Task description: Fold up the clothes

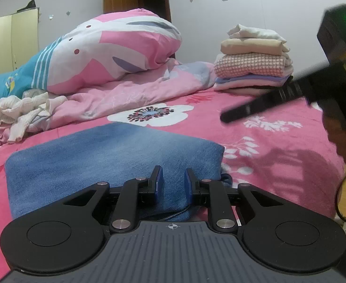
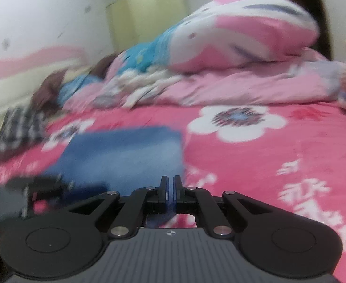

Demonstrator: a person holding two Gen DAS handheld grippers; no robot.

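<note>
While folded jeans (image 1: 107, 162) lie flat, right gripper (image 2: 170, 186) hovers closed.

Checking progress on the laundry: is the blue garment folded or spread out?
Folded: the blue garment lies as a compact rectangle with straight edges on the pink bedspread.

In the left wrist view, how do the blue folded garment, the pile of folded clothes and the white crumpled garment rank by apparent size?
1. Blue folded garment, though nearest the camera.
2. Pile of folded clothes.
3. White crumpled garment, close to the pile, so this order is unsure.
</note>
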